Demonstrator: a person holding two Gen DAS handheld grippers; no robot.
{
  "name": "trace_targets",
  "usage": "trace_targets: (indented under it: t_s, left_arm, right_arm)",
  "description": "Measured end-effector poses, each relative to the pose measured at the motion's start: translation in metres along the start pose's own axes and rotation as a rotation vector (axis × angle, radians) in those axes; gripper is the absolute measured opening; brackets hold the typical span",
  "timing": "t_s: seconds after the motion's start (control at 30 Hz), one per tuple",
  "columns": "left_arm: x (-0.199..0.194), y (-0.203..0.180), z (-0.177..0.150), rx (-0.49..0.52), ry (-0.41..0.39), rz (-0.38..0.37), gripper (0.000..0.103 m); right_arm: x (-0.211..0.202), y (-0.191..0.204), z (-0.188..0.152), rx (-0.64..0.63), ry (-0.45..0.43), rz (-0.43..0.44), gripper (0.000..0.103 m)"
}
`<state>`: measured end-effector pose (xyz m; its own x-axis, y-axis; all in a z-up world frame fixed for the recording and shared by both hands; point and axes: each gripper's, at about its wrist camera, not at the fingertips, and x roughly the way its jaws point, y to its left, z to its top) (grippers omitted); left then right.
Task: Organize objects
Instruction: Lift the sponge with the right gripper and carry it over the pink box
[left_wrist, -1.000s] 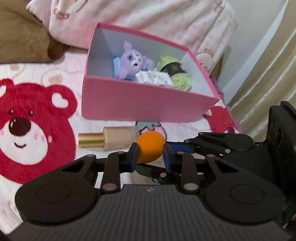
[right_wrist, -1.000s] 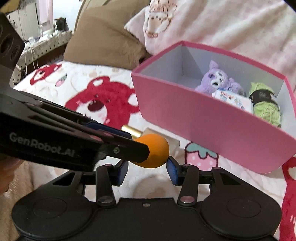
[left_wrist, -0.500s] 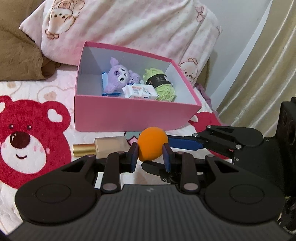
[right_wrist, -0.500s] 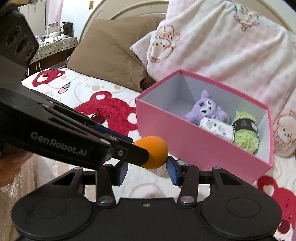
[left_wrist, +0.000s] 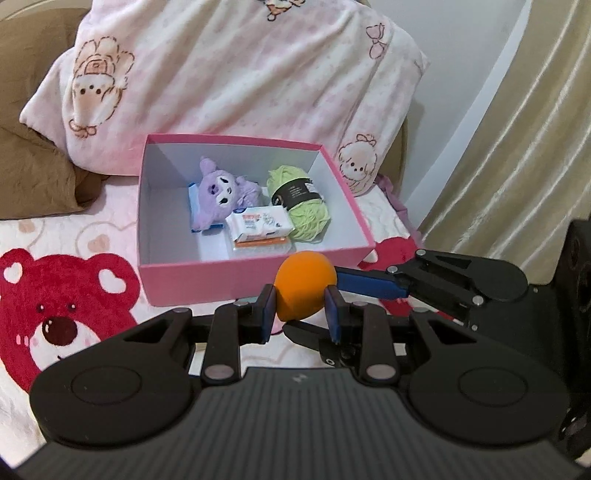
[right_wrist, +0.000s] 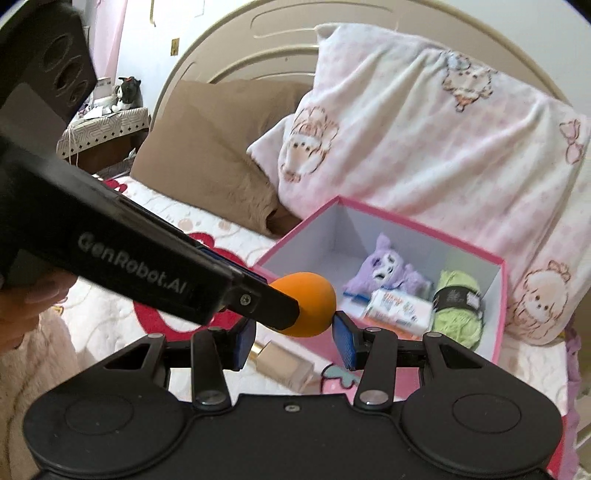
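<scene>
- two tongs meet on one orange makeup sponge (left_wrist: 305, 285), held in the air just in front of the near wall of the pink box (left_wrist: 207, 278).
- left tongs (left_wrist: 300, 314) grip the sponge's lower part, a blue pad pressed against each side.
- right tongs (right_wrist: 293, 338): in the right wrist view the right-side pad touches the sponge (right_wrist: 309, 304), while the left-side pad sits behind the other tool's finger, so i cannot tell whether they clamp it or only bracket it.
- in the left wrist view the right tool reaches in from the right, one blue finger (left_wrist: 369, 284) lying against the sponge's side.
- the box sits open on the bed, with a purple plush toy (left_wrist: 221, 192), a pack of wipes (left_wrist: 258, 223) and a green yarn skein (left_wrist: 301, 203) inside, all close together toward its far half.
- a gold-capped bottle (right_wrist: 282, 363) lies on the bear-print blanket (left_wrist: 55, 306) below the tongs, beside the box.
- a pink printed pillow (left_wrist: 236, 81) leans behind the box, a brown pillow (right_wrist: 218, 155) to its left.
</scene>
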<state>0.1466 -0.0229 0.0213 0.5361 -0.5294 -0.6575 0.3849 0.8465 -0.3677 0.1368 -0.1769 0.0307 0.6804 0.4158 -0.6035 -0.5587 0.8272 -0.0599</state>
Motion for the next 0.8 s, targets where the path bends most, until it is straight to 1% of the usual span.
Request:
trace_targets:
  t_s: [0.1, 0.23, 0.33, 0.47, 0.53, 0.63, 0.67, 0.8]
  left_arm:
    - [0.001, -0.006, 0.022, -0.013, 0.005, -0.005, 0.027]
    - [0.009, -0.012, 0.052, -0.022, -0.022, 0.018, 0.027]
    - [0.022, -0.011, 0.075, -0.043, -0.036, 0.036, 0.027]
    - [0.05, -0.003, 0.099, -0.069, -0.033, 0.048, 0.027]
    - [0.065, 0.001, 0.105, -0.079, -0.046, 0.051, 0.027]
    - [0.087, 0.009, 0.111, -0.097, -0.059, 0.057, 0.027]
    - [0.094, 0.012, 0.111, -0.097, -0.055, 0.06, 0.027]
    - [0.127, 0.023, 0.109, -0.103, -0.033, 0.062, 0.027]
  right_arm:
    - [-0.003, -0.012, 0.018, -0.018, 0.014, -0.011, 0.052]
    - [0.002, -0.039, 0.045, 0.0, 0.021, 0.0, 0.052]
    - [0.014, -0.063, 0.062, 0.025, 0.03, 0.016, 0.052]
    - [0.037, -0.089, 0.074, 0.06, 0.056, 0.024, 0.052]
    - [0.05, -0.102, 0.076, 0.084, 0.057, 0.02, 0.052]
    - [0.068, -0.119, 0.069, 0.157, 0.031, 0.018, 0.052]
    - [0.072, -0.123, 0.064, 0.173, 0.022, 0.021, 0.052]
    - [0.098, -0.137, 0.049, 0.195, 0.036, 0.024, 0.052]
